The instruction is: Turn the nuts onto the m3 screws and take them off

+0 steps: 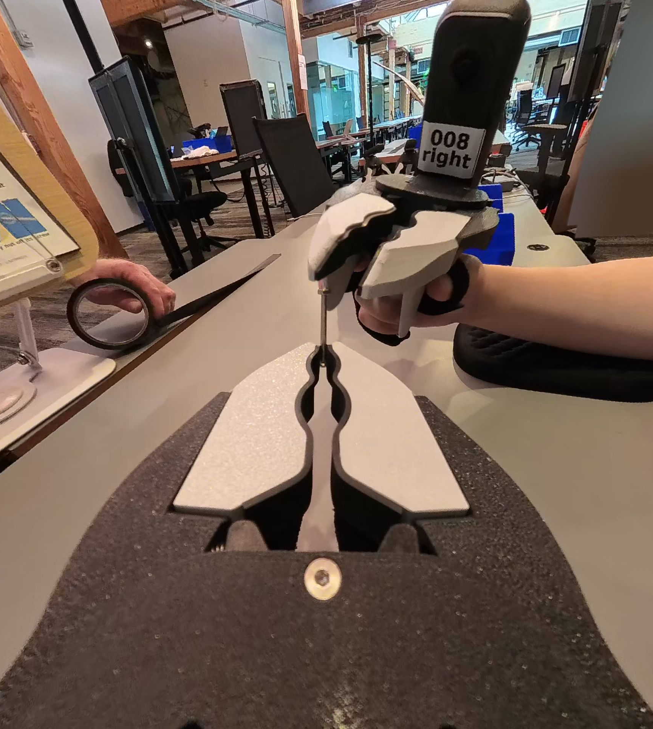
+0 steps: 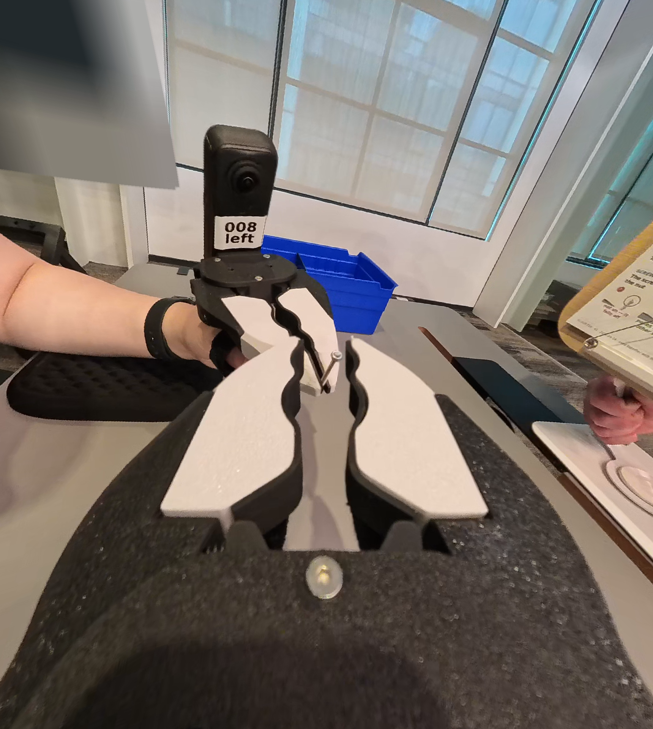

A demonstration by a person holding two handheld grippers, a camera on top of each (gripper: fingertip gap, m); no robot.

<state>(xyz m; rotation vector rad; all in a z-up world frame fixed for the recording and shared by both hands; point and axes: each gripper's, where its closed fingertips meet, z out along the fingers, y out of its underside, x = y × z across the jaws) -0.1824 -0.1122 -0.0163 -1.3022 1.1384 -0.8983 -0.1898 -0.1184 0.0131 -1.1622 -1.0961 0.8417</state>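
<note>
My left gripper (image 1: 323, 347) is shut on the lower end of a thin metal screw (image 1: 323, 319), which stands upright above the grey table (image 1: 214, 394). The screw's upper end carries a small wider piece; I cannot tell whether it is the head or a nut. My right gripper (image 1: 340, 284) hangs open just above and right of the screw's top, one finger beside it. In the right wrist view my right gripper (image 2: 325, 347) is open and empty, and the screw (image 2: 329, 369) shows between its fingertips, held by my left gripper (image 2: 323, 388).
Another person's hand (image 1: 135, 284) holds a black tape roll (image 1: 110, 313) at the table's left edge. An instruction board (image 1: 9, 221) on a white stand (image 1: 68, 371) is on the left. A black padded rest (image 1: 553, 374) lies on the right. A blue bin (image 2: 333, 288) sits behind. Both grippers' tips are close together, under 4 cm apart.
</note>
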